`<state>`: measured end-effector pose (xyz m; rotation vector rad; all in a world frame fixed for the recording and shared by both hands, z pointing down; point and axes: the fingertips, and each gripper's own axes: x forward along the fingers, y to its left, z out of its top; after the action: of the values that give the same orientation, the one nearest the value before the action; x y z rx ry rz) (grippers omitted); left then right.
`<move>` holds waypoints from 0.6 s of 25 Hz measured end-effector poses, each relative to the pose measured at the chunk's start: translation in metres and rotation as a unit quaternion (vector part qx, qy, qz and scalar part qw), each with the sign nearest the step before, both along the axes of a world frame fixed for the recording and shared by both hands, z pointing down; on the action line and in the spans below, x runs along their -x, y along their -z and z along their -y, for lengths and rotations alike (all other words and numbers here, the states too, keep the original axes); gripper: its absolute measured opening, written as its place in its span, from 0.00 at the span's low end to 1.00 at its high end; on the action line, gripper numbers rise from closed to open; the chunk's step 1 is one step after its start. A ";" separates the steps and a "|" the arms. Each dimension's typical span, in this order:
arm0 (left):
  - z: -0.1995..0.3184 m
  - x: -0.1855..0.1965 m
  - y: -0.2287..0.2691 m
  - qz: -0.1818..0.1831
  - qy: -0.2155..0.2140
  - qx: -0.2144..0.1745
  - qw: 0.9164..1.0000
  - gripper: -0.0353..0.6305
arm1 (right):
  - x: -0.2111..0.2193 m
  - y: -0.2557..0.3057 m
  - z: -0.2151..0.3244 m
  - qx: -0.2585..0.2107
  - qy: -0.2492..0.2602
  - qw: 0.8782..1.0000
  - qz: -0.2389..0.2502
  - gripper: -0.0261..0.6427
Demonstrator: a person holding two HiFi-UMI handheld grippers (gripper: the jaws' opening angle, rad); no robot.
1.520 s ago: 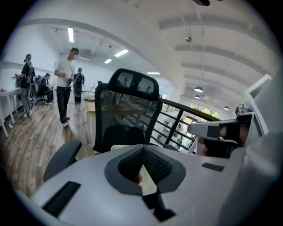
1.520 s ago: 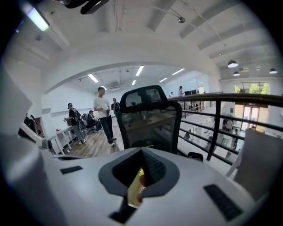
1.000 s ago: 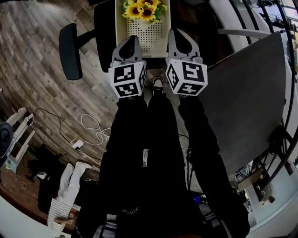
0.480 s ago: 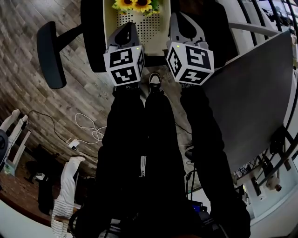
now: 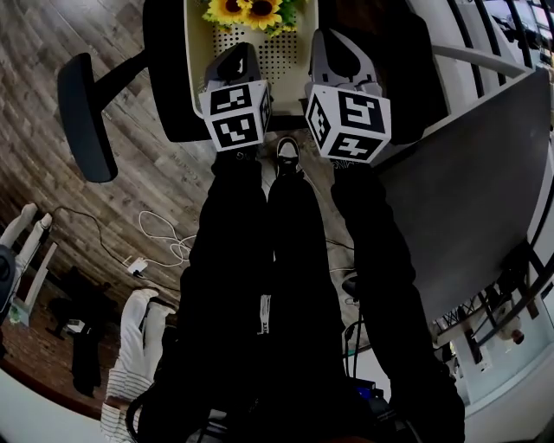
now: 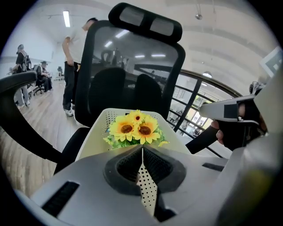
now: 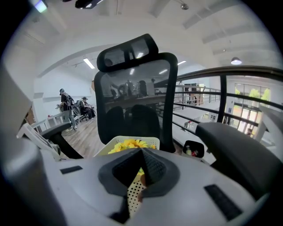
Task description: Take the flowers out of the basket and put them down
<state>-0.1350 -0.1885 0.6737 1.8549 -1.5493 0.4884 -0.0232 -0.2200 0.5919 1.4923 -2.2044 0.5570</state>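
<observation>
Head view, looking steeply down: the person's legs in black trousers fill the middle, with one black-and-white shoe [image 5: 288,156] on the wood-plank floor [image 5: 52,60]. Ahead of the legs stands a black office chair [image 5: 164,86], and on its seat rests a cream plastic basket with perforated walls [image 5: 281,59]. A bunch of yellow artificial sunflowers with green leaves [image 5: 245,12] lies inside the basket at its far end. A grey tabletop [image 5: 467,190] lies to the right of the chair, with nothing visible on it.

Both grippers hang side by side over the near end of the basket, each carrying a cube with square black-and-white markers. The left gripper [image 5: 241,50] is above the basket's near left part, and the right gripper [image 5: 334,39] is above its near right edge. Both are apart from the flowers.

Left gripper view: the grey jaws are closed tip to tip with nothing between them. The sunflowers sit just beyond the tips, and the dotted basket wall shows through the narrow gap lower down. The chair's mesh backrest [image 6: 128,75] rises behind the flowers.

Right gripper view: these jaws also meet at the tips and grip nothing. The sunflowers and the basket rim show just past them, in front of the same backrest.

White cables [image 5: 169,244] lie coiled on the floor to the left.
</observation>
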 end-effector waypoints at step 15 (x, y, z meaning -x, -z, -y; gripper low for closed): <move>0.029 -0.005 -0.069 0.004 -0.008 0.055 0.998 0.29 | -0.003 -0.035 0.026 0.025 0.007 1.000 0.002 0.06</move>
<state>-0.1296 -0.2172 0.7429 1.7853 -1.4825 0.5771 -0.0201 -0.2458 0.6270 1.4516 -2.1862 0.6061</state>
